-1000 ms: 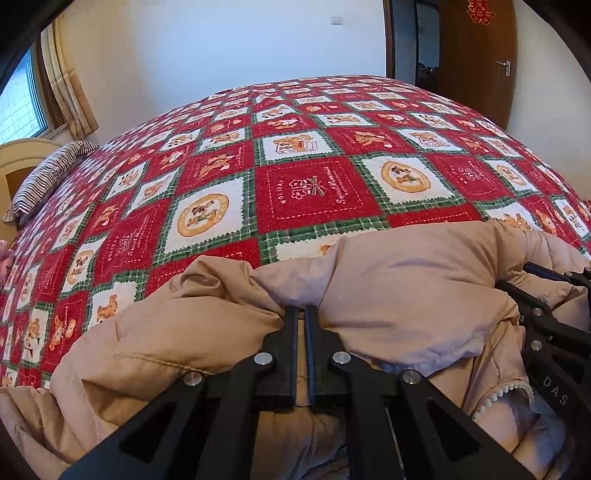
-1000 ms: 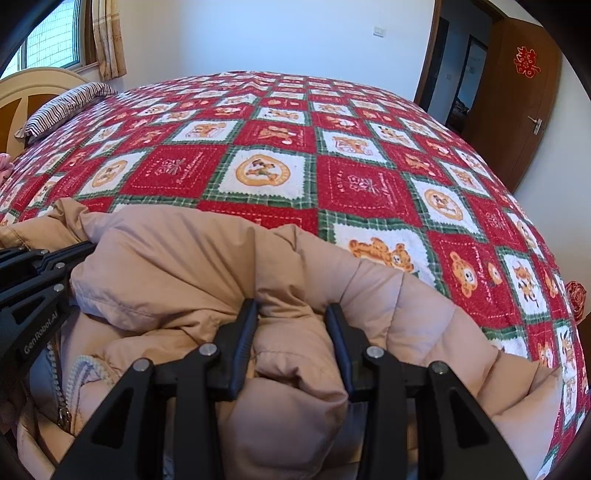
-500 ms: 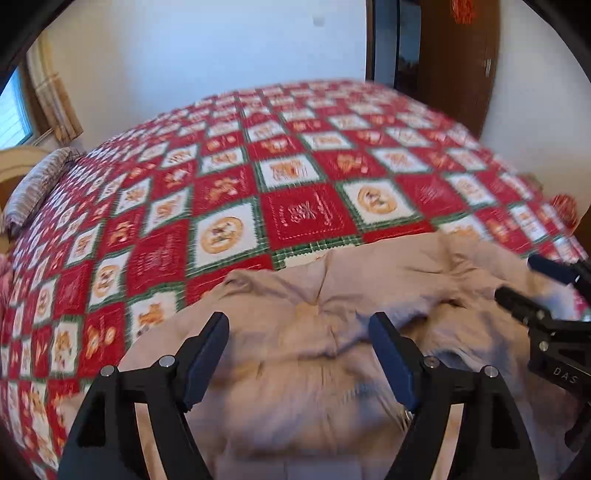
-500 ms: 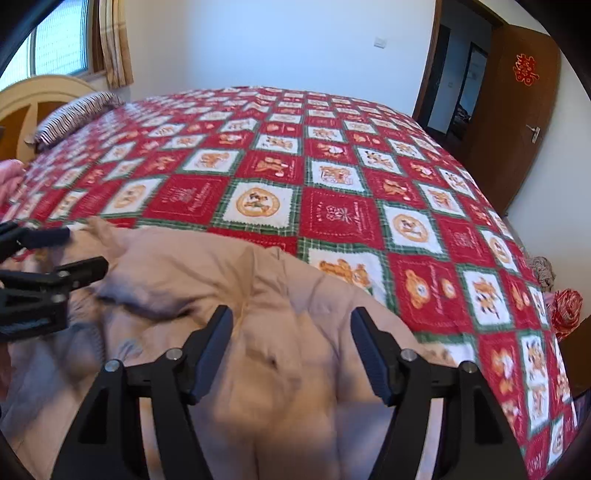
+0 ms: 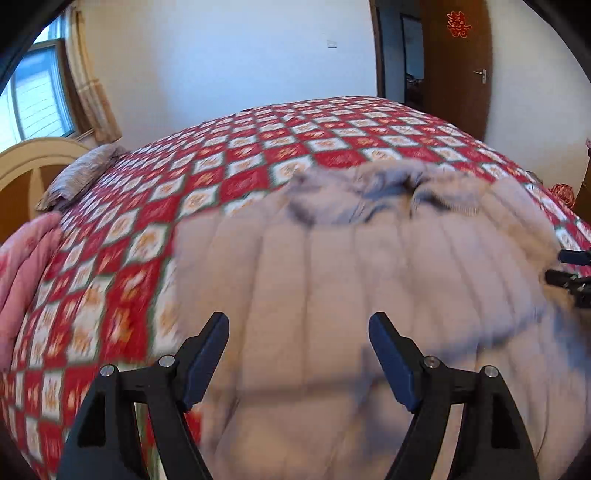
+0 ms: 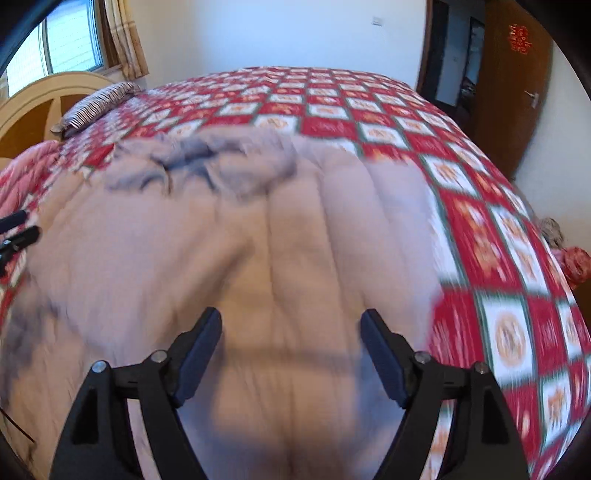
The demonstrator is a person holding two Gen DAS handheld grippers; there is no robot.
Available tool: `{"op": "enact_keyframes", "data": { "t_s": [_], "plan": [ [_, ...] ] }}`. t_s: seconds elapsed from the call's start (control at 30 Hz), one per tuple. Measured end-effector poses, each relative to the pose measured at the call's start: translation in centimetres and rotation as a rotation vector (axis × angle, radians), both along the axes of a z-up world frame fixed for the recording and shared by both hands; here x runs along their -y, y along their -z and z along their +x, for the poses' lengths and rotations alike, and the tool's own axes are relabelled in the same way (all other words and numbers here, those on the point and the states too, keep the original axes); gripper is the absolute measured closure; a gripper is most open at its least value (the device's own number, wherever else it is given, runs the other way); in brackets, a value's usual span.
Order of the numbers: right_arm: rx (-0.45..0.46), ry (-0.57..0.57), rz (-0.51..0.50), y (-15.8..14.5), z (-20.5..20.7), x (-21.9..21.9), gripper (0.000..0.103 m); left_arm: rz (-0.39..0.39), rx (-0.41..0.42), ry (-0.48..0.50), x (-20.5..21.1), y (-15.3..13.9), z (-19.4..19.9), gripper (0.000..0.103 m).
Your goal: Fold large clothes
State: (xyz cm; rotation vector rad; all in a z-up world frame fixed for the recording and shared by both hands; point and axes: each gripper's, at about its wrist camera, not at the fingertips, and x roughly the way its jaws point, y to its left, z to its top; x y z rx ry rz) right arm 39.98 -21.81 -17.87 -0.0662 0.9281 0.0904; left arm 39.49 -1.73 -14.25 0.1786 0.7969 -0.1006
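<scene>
coat point(image 5: 369, 266) – quilted matt cloth | bedspread point(image 5: 229, 173) – printed cloth | door point(image 6: 509, 85) – smooth brown wood

red paper sign point(image 5: 459, 25) stuck on the brown door point(image 5: 458, 70), left wrist view, looks like a double-happiness char, strokes too small to confirm. same sign point(image 6: 519, 38) on same door point(image 6: 513, 92) in right wrist view, blurry too. red-and-white bedspread point(image 5: 258, 162) squares w/ printed motifs, maybe lettering in some, all smeared by blur, unreadable. no brand or nr legible anywhere else.
</scene>
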Motion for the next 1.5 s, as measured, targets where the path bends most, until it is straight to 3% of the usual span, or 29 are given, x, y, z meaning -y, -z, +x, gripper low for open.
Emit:
{"op": "enact_keyframes", "data": {
  "t_s": [0.27,0.4,0.67,1.03,1.23,1.4,1.47,1.5],
  "plan": [
    [0.006,0.081,-0.02,1.3,-8.6,3.0,0.02,-0.079,-0.05,-0.07,-4.6,3.1,-9.7,0.024],
    [0.003,0.094,-0.037,1.5,-11.4,3.2,0.02,-0.071,-0.055,-0.1,-5.3,4.2,-12.8,0.024],
    [0.022,0.135,0.019,2.0,-17.0,3.9,0.02,-0.173,-0.094,-0.105,-6.4,6.9,-18.2,0.025],
    [-0.016,0.172,0.132,4.1,-24.5,5.4,0.02,-0.241,-0.091,-0.036,-5.2,7.2,-20.5,0.026],
    [0.01,0.169,0.125,4.4,-26.8,4.6,0.026,-0.268,-0.099,-0.008,-5.0,7.2,-20.9,0.042],
    [0.022,0.163,0.113,4.5,-26.7,4.0,0.043,-0.262,-0.091,0.012,-4.6,6.9,-21.5,0.057],
    [0.011,0.151,0.148,4.7,-26.7,4.0,0.061,-0.253,-0.085,0.024,-4.4,6.7,-21.8,0.064],
    [0.011,0.155,0.166,4.8,-26.6,4.2,0.064,-0.251,-0.081,0.028,-4.3,6.7,-21.9,0.069]
  ]
}}
